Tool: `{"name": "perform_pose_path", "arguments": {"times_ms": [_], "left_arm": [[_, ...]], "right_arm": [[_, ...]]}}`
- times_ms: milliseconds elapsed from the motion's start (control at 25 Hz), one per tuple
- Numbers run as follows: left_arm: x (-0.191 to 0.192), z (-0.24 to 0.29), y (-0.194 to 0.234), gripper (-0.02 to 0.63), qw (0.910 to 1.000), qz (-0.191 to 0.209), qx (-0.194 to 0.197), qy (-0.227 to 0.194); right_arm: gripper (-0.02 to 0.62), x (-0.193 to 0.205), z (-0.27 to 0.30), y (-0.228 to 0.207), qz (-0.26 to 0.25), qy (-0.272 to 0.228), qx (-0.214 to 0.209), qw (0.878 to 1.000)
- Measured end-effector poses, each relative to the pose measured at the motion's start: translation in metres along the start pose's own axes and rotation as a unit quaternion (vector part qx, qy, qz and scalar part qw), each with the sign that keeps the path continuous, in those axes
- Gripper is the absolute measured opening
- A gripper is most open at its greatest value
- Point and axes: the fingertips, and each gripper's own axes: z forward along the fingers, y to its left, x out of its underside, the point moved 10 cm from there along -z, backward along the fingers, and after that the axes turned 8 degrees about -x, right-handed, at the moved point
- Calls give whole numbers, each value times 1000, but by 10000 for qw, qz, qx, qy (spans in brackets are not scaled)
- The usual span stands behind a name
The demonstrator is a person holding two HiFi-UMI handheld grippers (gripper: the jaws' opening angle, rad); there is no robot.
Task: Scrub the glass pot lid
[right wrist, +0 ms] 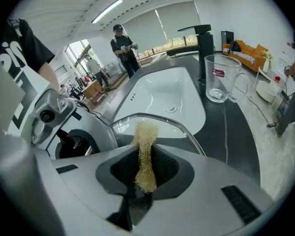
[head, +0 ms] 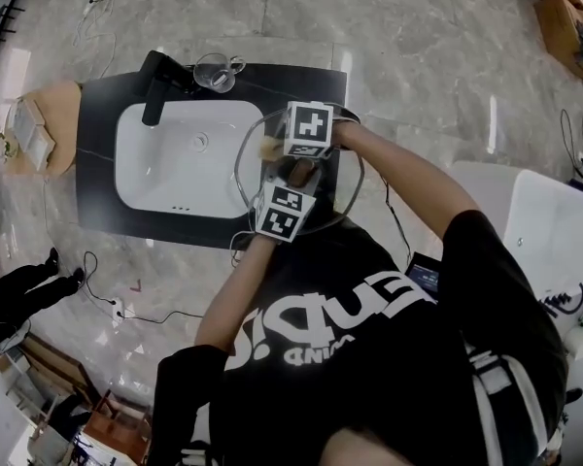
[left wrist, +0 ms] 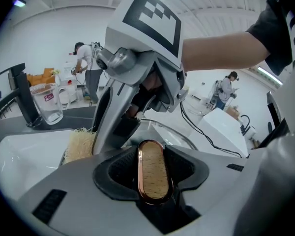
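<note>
In the head view the round glass pot lid (head: 336, 198) hangs over the right end of the sink. Its wooden knob (left wrist: 153, 171) with a copper rim sits between the pads of my left gripper (left wrist: 152, 156), which is shut on it and carries the lid. The right gripper (right wrist: 145, 167) is shut on a pale loofah scrubber (right wrist: 144, 151). The scrubber's tip reaches the lid's metal rim (right wrist: 160, 118). From the left gripper view the right gripper (left wrist: 96, 139) comes down from above, with the scrubber (left wrist: 80, 144) at the lid's far left edge.
A white sink basin (head: 170, 163) is set in a black counter (head: 97, 115) with a black faucet (head: 156, 87). A glass mug (right wrist: 221, 77) stands behind the basin beside the faucet. Cables lie on the marble floor (head: 418, 56). People stand far off in the room.
</note>
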Motion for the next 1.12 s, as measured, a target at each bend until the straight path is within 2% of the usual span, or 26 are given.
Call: {"name": "perform_pose_path", "arguments": {"times_ms": [240, 600, 840, 1120], "left_arm": [[0, -1, 0, 184, 10000, -10, 8, 89], [-1, -2, -1, 184, 10000, -30, 1, 88], [0, -2, -2, 183, 10000, -47, -14, 67], [0, -1, -1, 183, 10000, -40, -9, 20]], "right_arm": [[48, -6, 3, -3, -74, 145, -261, 9995], [48, -51, -7, 0, -385, -201, -239, 9988], [48, -69, 24, 10, -552, 124, -489, 9972], [48, -73, 49, 12, -660, 491, -538, 9952]]}}
